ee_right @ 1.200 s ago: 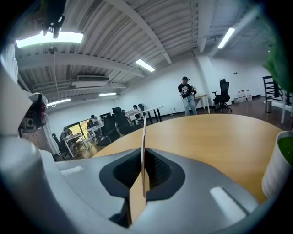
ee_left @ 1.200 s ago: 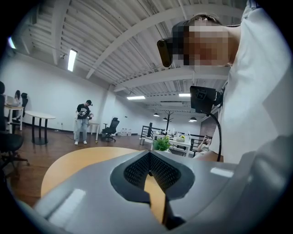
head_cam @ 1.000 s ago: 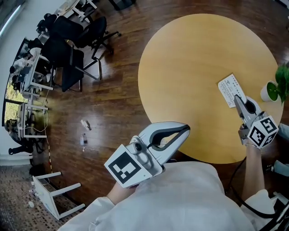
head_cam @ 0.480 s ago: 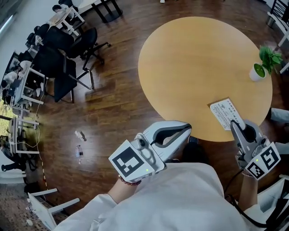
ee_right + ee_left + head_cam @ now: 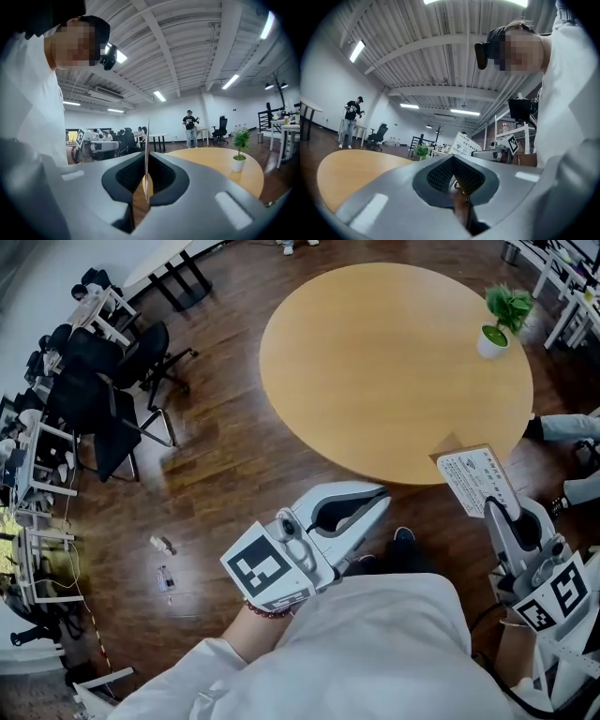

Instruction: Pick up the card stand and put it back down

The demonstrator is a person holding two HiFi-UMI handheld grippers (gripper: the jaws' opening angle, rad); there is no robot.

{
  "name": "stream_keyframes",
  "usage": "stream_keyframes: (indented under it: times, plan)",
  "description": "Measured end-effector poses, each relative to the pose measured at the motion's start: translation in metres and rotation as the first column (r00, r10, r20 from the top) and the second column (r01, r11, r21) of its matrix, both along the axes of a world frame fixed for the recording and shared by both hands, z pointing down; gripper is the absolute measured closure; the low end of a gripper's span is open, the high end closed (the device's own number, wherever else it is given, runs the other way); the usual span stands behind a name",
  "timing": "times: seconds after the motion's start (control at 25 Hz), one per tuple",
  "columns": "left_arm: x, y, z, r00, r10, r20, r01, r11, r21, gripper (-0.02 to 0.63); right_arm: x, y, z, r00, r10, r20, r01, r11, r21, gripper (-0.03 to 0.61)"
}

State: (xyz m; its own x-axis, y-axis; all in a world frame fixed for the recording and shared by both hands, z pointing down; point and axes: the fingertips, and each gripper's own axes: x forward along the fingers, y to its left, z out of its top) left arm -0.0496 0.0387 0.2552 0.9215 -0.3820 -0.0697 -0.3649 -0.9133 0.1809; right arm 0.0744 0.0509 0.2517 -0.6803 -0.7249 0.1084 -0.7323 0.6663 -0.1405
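Note:
The card stand (image 5: pixel 473 481), a white printed card in a clear holder, hangs in the air just off the near edge of the round wooden table (image 5: pixel 375 362). My right gripper (image 5: pixel 489 507) is shut on its lower edge. In the right gripper view the card stand (image 5: pixel 147 154) shows edge-on, pinched between the dark pads, with the table (image 5: pixel 220 164) beyond. My left gripper (image 5: pixel 382 493) is shut with nothing in it, held close to my body over the floor. From the left gripper view (image 5: pixel 453 180) the raised card stand (image 5: pixel 464 144) is seen off to the right.
A small potted plant (image 5: pixel 497 320) stands at the table's far right edge. Black office chairs (image 5: pixel 103 399) and desks crowd the left. Small litter (image 5: pixel 161 559) lies on the wood floor. Someone's feet (image 5: pixel 562 432) show at the right; a person (image 5: pixel 190 123) stands far off.
The card stand has come up off the table and back toward my body in the right gripper. The table has slid away up the view. The left gripper has barely moved.

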Motion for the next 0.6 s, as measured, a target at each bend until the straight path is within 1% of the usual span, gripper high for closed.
stream_keyframes:
  times: [0.16,0.32,0.44,0.6]
  plan:
    - [0.016,0.019,-0.009,1.000,0.027,0.013,-0.027,0.999,0.019,0.612,0.014,0.020,-0.013,1.000,0.011,0.013,-0.011,1.000,0.006,0.558]
    - [0.037,0.042,-0.030,0.996,0.095,-0.004,-0.094,0.994,0.055,0.612,0.026,0.033,-0.021,1.000,-0.005,0.025,0.005,1.000,0.007,0.557]
    - [0.050,0.055,-0.039,0.995,0.099,-0.005,-0.098,0.993,0.060,0.612,0.031,0.044,-0.024,0.999,-0.035,0.036,0.035,0.999,0.000,0.557]
    - [0.062,0.058,-0.035,0.995,0.101,0.027,-0.103,0.992,0.077,0.614,0.034,0.041,-0.026,0.998,-0.056,0.037,0.055,0.998,0.014,0.557]
